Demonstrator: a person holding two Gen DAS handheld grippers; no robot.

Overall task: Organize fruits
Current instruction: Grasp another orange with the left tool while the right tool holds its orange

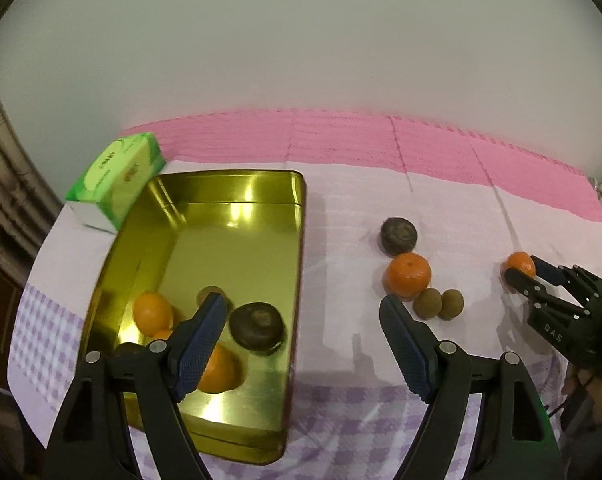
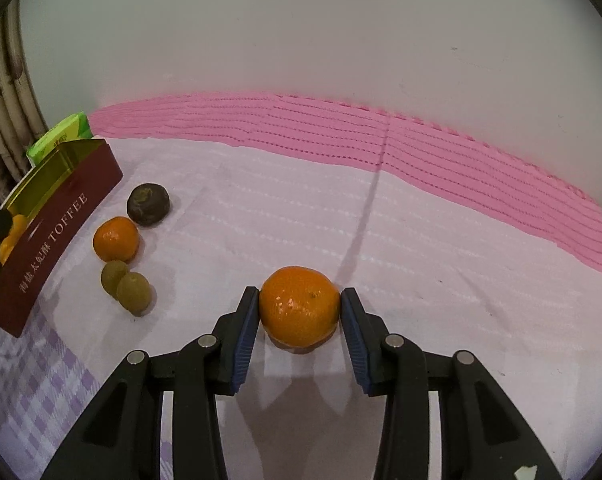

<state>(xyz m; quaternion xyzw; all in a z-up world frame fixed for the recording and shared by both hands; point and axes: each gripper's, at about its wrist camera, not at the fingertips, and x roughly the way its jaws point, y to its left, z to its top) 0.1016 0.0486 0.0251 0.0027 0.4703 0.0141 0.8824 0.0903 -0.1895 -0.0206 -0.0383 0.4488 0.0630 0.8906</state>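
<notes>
The maroon outer wall of the gold-lined rectangular metal tin (image 2: 57, 236) reads "TOFFEE" beside Chinese characters, visible only from the right wrist. Only the left-wrist view shows the tin's interior: oranges and dark round fruits. The left gripper (image 1: 301, 312) hovers tilted downward over the tin's right edge, jaws wide and empty. Well right of the tin, the right gripper (image 2: 299, 300) pinches a round orange mandarin (image 2: 299, 306) resting on the pale lilac tablecloth (image 2: 421, 260).
</notes>
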